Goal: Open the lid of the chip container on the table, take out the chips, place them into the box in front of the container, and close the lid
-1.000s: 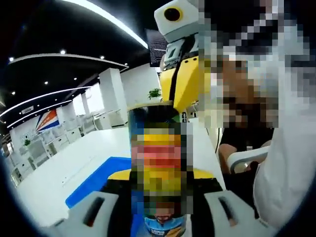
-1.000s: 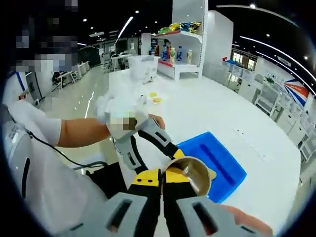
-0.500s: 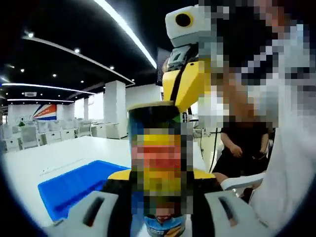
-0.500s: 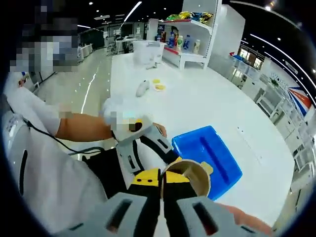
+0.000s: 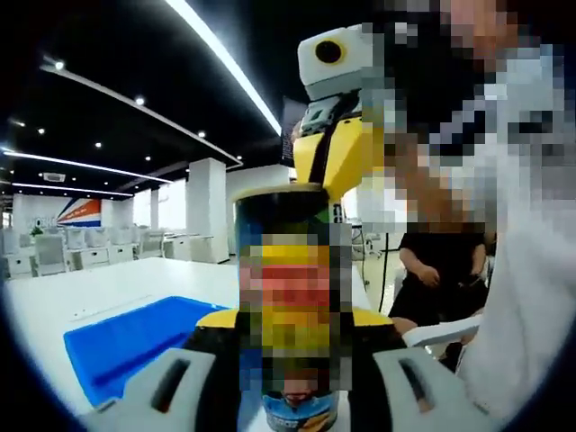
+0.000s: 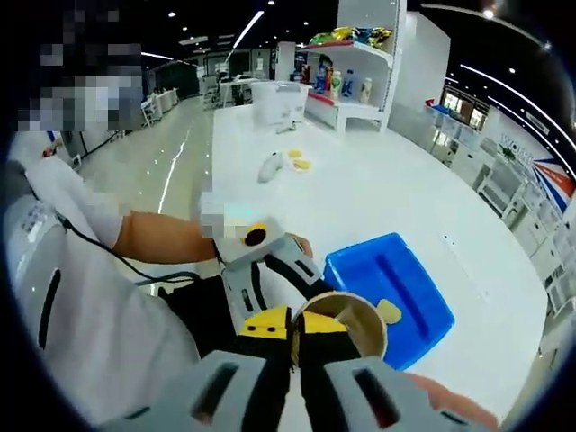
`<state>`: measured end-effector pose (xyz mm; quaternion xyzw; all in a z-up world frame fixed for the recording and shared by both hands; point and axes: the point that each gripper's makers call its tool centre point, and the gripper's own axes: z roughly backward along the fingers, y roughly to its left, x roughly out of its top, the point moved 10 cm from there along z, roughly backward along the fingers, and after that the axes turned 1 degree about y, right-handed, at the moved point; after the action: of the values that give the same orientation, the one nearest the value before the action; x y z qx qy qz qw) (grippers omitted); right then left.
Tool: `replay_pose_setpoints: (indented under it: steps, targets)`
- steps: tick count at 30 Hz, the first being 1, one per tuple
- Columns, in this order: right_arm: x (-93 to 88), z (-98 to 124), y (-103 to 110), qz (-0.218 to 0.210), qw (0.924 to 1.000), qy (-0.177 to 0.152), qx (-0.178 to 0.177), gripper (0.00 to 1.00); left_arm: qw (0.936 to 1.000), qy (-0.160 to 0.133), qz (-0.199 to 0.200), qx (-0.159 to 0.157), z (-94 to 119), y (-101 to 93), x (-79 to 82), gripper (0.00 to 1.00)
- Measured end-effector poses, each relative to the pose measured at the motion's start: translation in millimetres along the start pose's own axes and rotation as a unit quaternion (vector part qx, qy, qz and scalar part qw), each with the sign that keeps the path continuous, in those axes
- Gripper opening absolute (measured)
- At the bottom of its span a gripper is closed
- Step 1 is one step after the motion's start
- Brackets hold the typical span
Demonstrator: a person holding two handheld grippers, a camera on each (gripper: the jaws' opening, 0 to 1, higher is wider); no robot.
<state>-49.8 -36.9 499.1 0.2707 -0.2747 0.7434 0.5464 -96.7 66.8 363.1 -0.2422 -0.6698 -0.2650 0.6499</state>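
We grip the tall cardboard chip can [image 5: 286,297] in our left gripper [image 5: 288,382]; our right gripper [image 6: 292,346], jaws pinched on its rim, has tilted its open mouth nearer the blue plastic box [image 6: 396,292], ready for pouring

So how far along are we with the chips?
Lid is off: the can mouth is open. Left gripper clamps the can near the blue box; right gripper pinches its rim. One chip shows past the rim. Left: finish emptying, close the lid.

Open chip can [image 6: 342,324] (lid off) above blue box [image 6: 396,292]
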Motion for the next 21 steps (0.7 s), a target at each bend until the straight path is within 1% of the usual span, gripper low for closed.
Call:
replay_pose_setpoints:
  steps: [2,3,5,6,7,8,9,11,12,13,14,15,16,17,18,19,20,21]
  targets:
    - [-0.8,-0.7,2.5,0.017,0.9998,-0.01,0.001,0.04,1.0,-0.006,-0.001,-0.003,1.5,0.3,-2.3,0.44]
    - [-0.1,-1.3,3.0,0.032,0.9993,-0.02,-0.001,0.04,0.9999,-0.01,-0.002,-0.003,1.4,0.2,-2.7,0.44]
    - [-2.6,1.5,5.7,0.044,0.9988,-0.021,-0.006,0.05,0.9999,-0.008,-0.008,-0.002,0.6,-0.3,-1.4,0.44]
    - [-2.0,3.0,5.7,0.071,0.9969,-0.032,-0.006,0.05,0.9999,-0.007,-0.009,-0.003,1.3,0.0,-1.3,0.44]
    - [-2.0,5.0,5.4,0.083,0.9954,-0.045,-0.012,0.05,0.9999,-0.006,-0.01,-0.004,1.5,0.5,-1.5,0.44]
    - [-3.0,6.2,5.5,0.079,0.9959,-0.042,-0.013,0.06,0.9999,-0.007,-0.01,-0.005,1.7,1.1,-1.9,0.44]
    - [-3.0,9.1,4.8,0.077,0.9958,-0.047,-0.015,0.07,0.9999,-0.01,-0.008,-0.007,1.8,1.9,-2.6,0.44]
    - [-0.5,15.7,7.2,0.076,0.9932,-0.089,-0.006,0.15,0.9998,-0.014,-0.008,-0.008,2.1,2.5,-3.1,0.45]
    - [0.7,20.1,7.7,0.078,0.9914,-0.105,-0.005,0.17,0.9998,-0.015,-0.008,-0.008,2.1,2.6,-3.1,0.45]
    - [1.5,27.6,9.4,0.079,0.9882,-0.131,-0.008,0.17,0.9998,-0.016,-0.008,-0.008,2.2,2.4,-3.3,0.45]
    - [2.2,33.5,9.0,0.075,0.9857,-0.15,-0.02,0.17,0.9998,-0.017,-0.008,-0.009,2.3,2.5,-3.5,0.45]
    - [3.3,40.0,7.7,0.084,0.9798,-0.177,-0.041,0.18,0.9998,-0.019,-0.008,-0.009,2.4,2.7,-3.8,0.45]
    - [3.4,46.8,6.4,0.099,0.9712,-0.207,-0.066,0.18,0.9997,-0.02,-0.008,-0.009,2.4,2.5,-3.8,0.45]
    - [0.2,56.8,4.2,0.11,0.9576,-0.248,-0.098,0.18,0.9997,-0.02,-0.008,-0.01,2.3,2.3,-3.7,0.45]
    - [-3.9,63.1,2.2,0.103,0.9501,-0.272,-0.114,0.19,0.9997,-0.02,-0.009,-0.01,2.4,2.1,-3.5,0.45]
    - [-13.0,71.2,-2.1,0.084,0.9394,-0.302,-0.138,0.21,0.9997,-0.02,-0.01,-0.01,2.5,2.0,-3.4,0.45]
    - [-19.9,75.7,-5.0,0.079,0.9338,-0.315,-0.151,0.22,0.9997,-0.02,-0.01,-0.011,2.5,1.9,-3.3,0.45]
    - [-32.7,80.2,-9.4,0.066,0.9317,-0.319,-0.161,0.22,0.9997,-0.02,-0.01,-0.011,2.5,1.7,-3.3,0.45]
